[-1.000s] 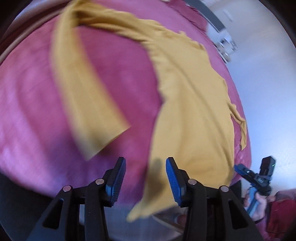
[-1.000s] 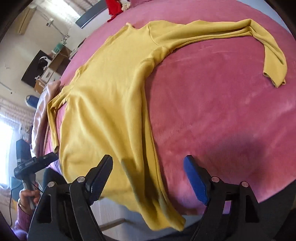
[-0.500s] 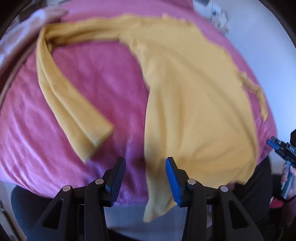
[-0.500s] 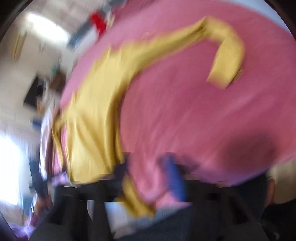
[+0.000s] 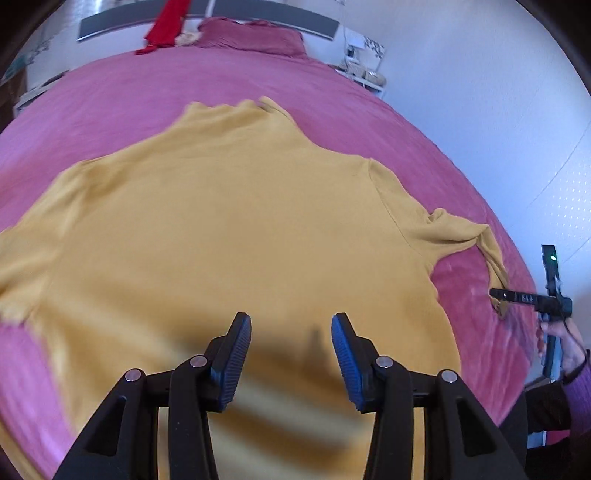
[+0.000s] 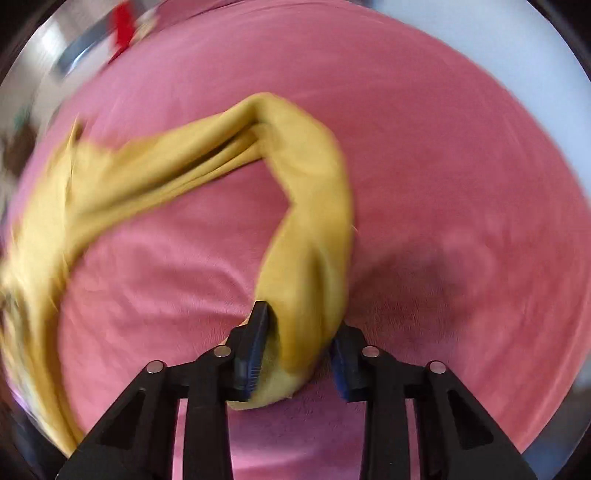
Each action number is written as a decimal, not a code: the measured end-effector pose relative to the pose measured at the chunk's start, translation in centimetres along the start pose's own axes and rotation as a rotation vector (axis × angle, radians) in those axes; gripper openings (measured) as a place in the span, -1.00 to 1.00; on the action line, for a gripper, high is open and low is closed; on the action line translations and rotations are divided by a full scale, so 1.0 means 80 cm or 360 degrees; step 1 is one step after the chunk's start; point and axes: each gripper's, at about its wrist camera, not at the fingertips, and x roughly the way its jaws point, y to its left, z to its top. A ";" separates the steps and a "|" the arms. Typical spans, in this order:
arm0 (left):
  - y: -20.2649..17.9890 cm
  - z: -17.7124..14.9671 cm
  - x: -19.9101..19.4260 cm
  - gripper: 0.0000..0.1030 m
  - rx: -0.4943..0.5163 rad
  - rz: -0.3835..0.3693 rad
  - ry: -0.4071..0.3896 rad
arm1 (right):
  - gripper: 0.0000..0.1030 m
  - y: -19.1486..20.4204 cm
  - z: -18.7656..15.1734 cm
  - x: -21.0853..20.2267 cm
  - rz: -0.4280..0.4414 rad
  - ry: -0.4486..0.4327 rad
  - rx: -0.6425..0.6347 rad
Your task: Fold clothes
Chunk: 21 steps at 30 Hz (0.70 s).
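- On the pink bedspread (image 5: 110, 99) a mustard-yellow long-sleeved top (image 5: 229, 221) lies spread flat, collar toward 12 o'clock in the left wrist view.
- The left gripper (image 5: 291, 345) hangs over the top's lower body at 6 o'clock, its blue pads spread apart with nothing between them.
- At 3 o'clock the right gripper (image 5: 496, 294) meets the cuff of one sleeve (image 5: 454, 229).
- In the right wrist view that gripper (image 6: 297, 341) is closing, the sleeve (image 6: 314, 206) bunched between its pads.
- A red garment (image 5: 164, 24) lies near the pillows at 11 o'clock.
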 end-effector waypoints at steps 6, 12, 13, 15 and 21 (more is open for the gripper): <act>-0.010 -0.016 0.027 -0.05 0.0007 0.0089 0.0007 | -0.83 0.007 0.042 -0.038 -0.0677 -0.0161 -0.0493; -0.017 -0.046 0.022 0.06 0.0103 0.0126 -0.0162 | -0.52 -0.130 0.097 -0.050 -0.0738 -0.0104 -0.0031; -0.019 -0.046 0.025 0.10 0.0115 0.0136 -0.0160 | -0.31 -0.145 0.094 -0.040 -0.0639 -0.0048 0.0081; -0.023 -0.047 0.028 0.16 0.0138 0.0153 -0.0149 | 0.00 -0.174 0.089 -0.022 -0.0440 0.0059 0.0302; -0.027 -0.032 0.024 0.23 0.0130 0.0153 -0.0050 | 0.22 -0.176 0.049 -0.037 -0.0014 -0.0140 0.0663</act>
